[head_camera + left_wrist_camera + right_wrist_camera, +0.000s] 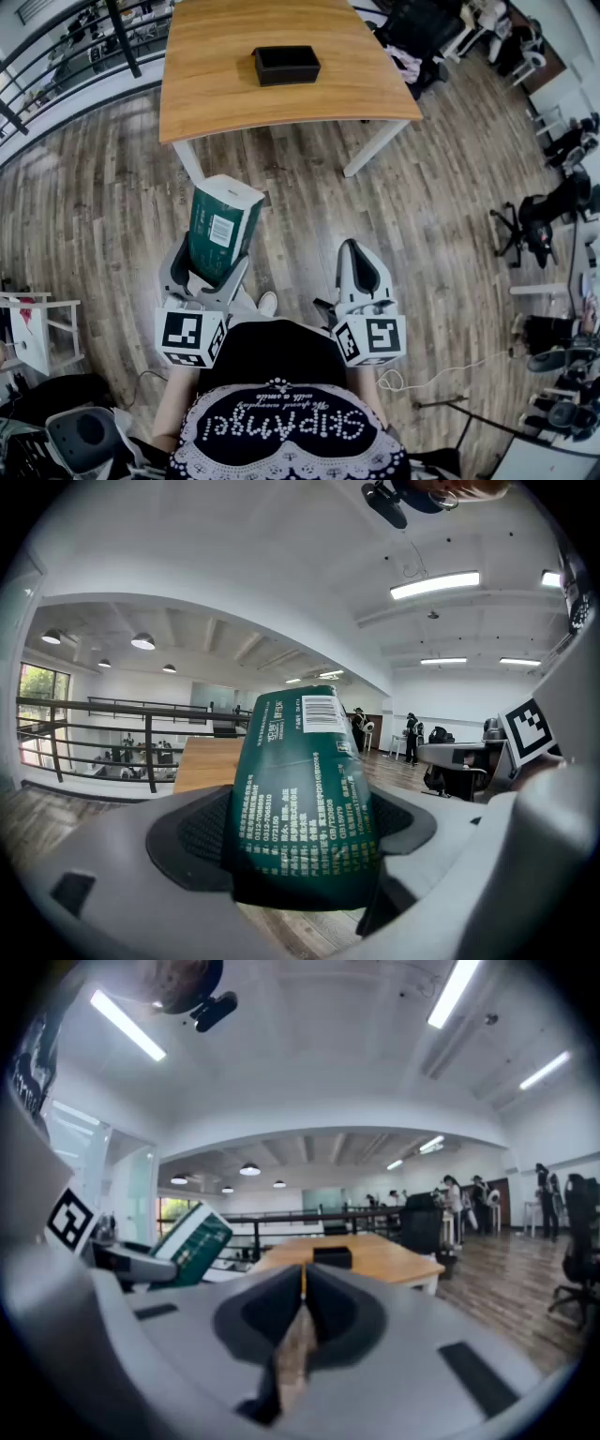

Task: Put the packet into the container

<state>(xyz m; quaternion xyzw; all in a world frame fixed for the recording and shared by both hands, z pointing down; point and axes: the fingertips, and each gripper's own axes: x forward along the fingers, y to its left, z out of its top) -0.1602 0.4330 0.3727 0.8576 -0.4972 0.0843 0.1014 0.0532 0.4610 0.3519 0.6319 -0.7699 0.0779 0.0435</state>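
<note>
A dark green packet with a white top (221,228) stands upright in my left gripper (208,272), whose jaws are shut on its lower part. In the left gripper view the packet (302,799) fills the gap between both pads, with a barcode at its far end. The black open container (286,65) rests on the wooden table (206,94) ahead, well beyond both grippers. My right gripper (360,272) is held beside the left one over the floor, jaws shut with nothing between them (303,1307). In the right gripper view the container (332,1257) shows on the table, the packet (190,1243) at left.
The table stands on white legs (375,145) over wood flooring. A black railing (66,56) runs at the far left. Office chairs (530,225) and desks line the right side. A white stool (42,328) stands at my left, and a cable (412,380) lies on the floor.
</note>
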